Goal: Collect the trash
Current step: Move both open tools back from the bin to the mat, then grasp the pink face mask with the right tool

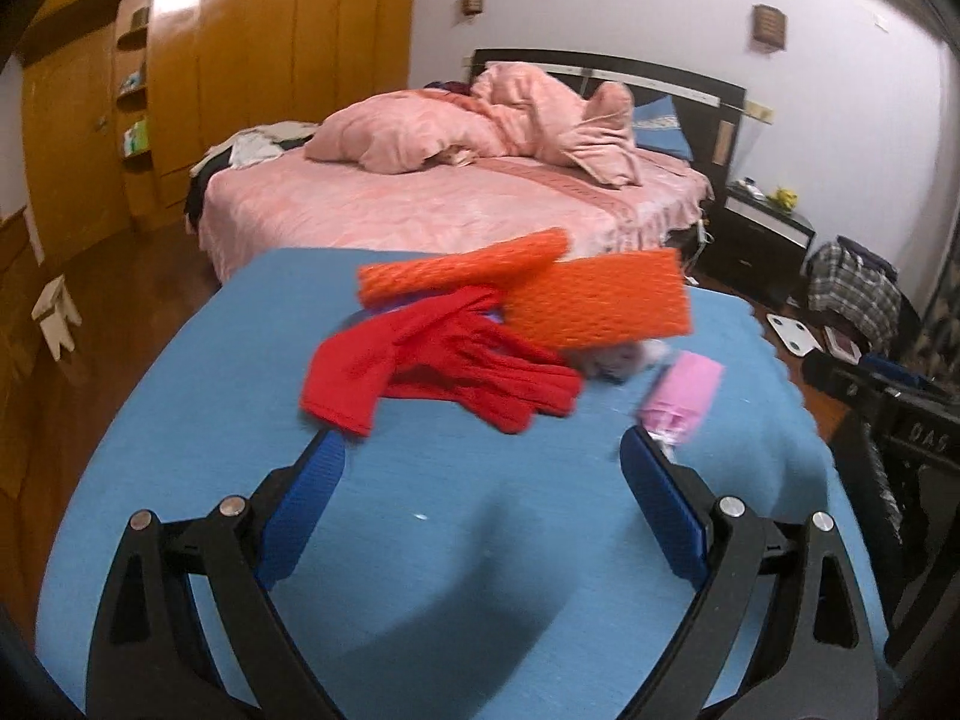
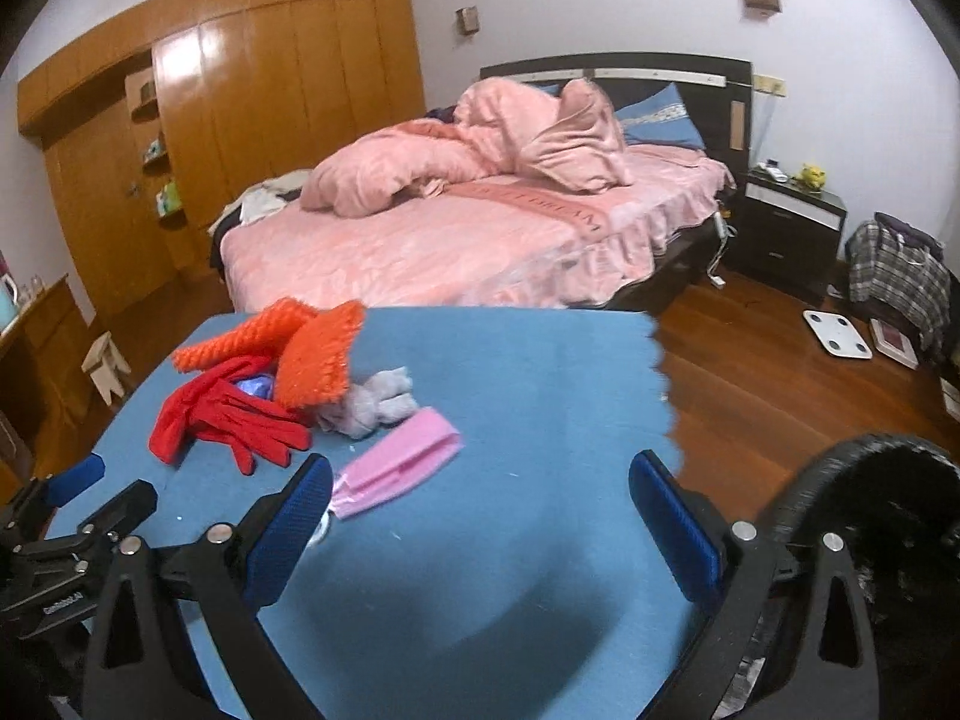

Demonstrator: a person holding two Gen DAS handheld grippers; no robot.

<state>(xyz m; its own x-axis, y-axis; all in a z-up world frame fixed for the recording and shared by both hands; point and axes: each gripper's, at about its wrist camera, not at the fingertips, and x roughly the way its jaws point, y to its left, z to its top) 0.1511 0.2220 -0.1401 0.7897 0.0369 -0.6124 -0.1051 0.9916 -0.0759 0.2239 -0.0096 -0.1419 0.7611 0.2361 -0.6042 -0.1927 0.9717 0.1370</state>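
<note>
Nearest the left wrist camera, the left gripper (image 1: 483, 444) hangs over a blue cloth (image 1: 198, 396) with its blue-padded fingers (image 1: 312, 504) spread wide and nothing between them; its shadow falls on the cloth just below. The right gripper (image 2: 480, 471) is likewise spread wide and empty above the same blue cloth (image 2: 540, 372), its left pad close to a flat pink packet (image 2: 399, 462); whether it touches the packet I cannot tell. In the right wrist view part of the left gripper shows at the lower left edge, and a dark round rim (image 2: 864, 516) fills the lower right corner; what it is I cannot tell.

The things on the cloth lie in a loose heap ahead of both grippers: a pair of red gloves (image 1: 432, 372) spread flat, two orange netted pieces (image 1: 600, 300) lying partly over them, and a crumpled pale wad (image 2: 375, 402) just beside the gloves, partly under the orange pieces; the pink packet (image 1: 684, 387) lies a little apart, near the left gripper's right finger. The left view is blurred.

Beyond the cloth stands a bed (image 2: 456, 246) with pink covers and a bunched pink quilt (image 2: 480, 144); a wooden wardrobe (image 2: 270, 90) lines the wall to the left; a dark nightstand (image 2: 792, 228) stands right of the bed; a white scale (image 2: 837, 333) lies on the wooden floor near a plaid bag (image 2: 894, 276).
</note>
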